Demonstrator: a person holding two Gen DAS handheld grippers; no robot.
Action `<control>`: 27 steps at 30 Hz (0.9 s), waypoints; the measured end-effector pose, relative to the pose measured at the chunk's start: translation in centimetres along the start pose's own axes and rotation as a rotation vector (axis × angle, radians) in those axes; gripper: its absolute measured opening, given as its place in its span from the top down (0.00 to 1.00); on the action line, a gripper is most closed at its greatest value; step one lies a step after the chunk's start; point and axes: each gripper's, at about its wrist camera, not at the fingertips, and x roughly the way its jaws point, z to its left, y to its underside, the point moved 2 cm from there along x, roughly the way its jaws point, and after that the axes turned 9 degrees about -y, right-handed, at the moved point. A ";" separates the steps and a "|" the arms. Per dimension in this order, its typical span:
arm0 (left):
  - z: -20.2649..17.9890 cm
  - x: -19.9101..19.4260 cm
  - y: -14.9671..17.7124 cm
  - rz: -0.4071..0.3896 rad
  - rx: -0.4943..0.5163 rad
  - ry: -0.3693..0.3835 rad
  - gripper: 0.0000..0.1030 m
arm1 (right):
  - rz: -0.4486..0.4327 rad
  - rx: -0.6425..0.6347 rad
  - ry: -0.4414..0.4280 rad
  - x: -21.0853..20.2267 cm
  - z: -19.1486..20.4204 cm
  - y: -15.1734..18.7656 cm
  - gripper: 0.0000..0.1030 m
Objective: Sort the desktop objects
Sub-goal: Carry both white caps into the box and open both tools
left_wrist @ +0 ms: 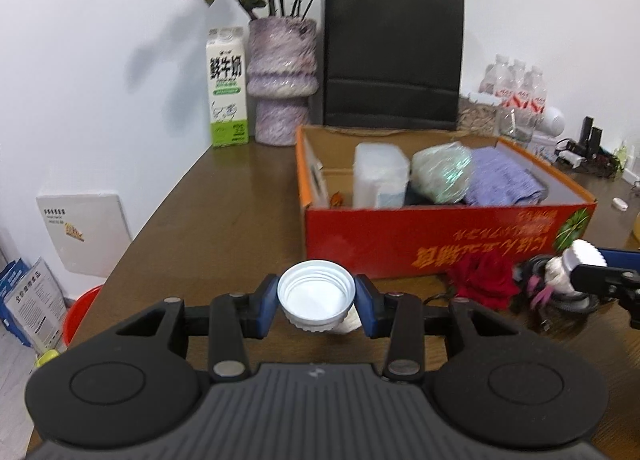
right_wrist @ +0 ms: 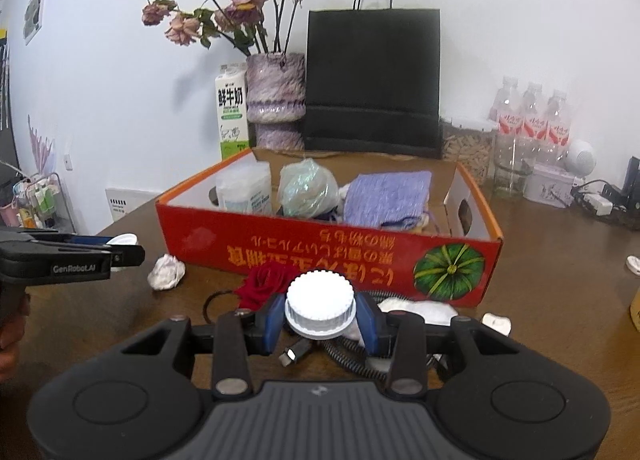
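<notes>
In the left wrist view my left gripper [left_wrist: 316,291] is shut on a white screw cap [left_wrist: 316,302], its hollow side up, held just above the brown table [left_wrist: 208,228] in front of the red cardboard box [left_wrist: 440,238]. The right wrist view shows the same gripper [right_wrist: 124,250] at the left edge. My right gripper [right_wrist: 320,314] is shut on a white ribbed lid [right_wrist: 320,300], over a coiled cable [right_wrist: 348,356] near the box's front wall [right_wrist: 320,256]. That lid [left_wrist: 584,256] also appears at the right of the left wrist view. What lies under it is hidden.
The box holds a white container [right_wrist: 244,188], a greenish plastic bag [right_wrist: 306,188] and a purple cloth [right_wrist: 386,196]. In front of it lie a red rose [right_wrist: 262,284], crumpled paper [right_wrist: 166,272] and a white tissue [right_wrist: 424,310]. A vase [left_wrist: 282,80], milk carton [left_wrist: 226,88] and black bag [left_wrist: 392,56] stand behind.
</notes>
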 end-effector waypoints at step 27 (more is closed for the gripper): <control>-11.8 2.9 -7.1 -0.081 0.021 0.142 0.60 | -0.078 -0.033 0.031 3.4 -6.2 -6.9 0.63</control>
